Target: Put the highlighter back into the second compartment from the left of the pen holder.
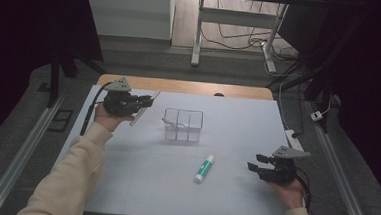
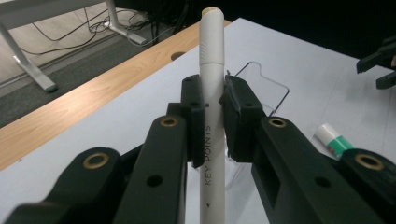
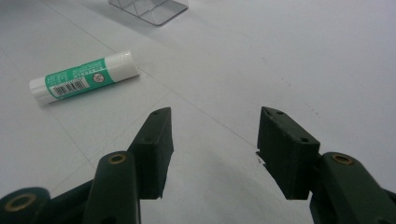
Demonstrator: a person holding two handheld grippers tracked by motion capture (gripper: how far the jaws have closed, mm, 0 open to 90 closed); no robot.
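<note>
High view shows your left hand-held gripper [image 1: 146, 101] raised at the far left of the white surface [image 1: 139, 179], clamped tight on a white pen [image 1: 143, 108] that crosses its jaws, just left of the clear divided container [image 1: 183, 125]. Your right hand-held gripper [image 1: 255, 162] rests near the right edge, jaws parted with nothing between them. A green-and-white glue stick [image 1: 204, 169] lies between it and the container.

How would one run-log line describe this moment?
left tongs: shut on pen | right tongs: open | glue stick: on table
</note>
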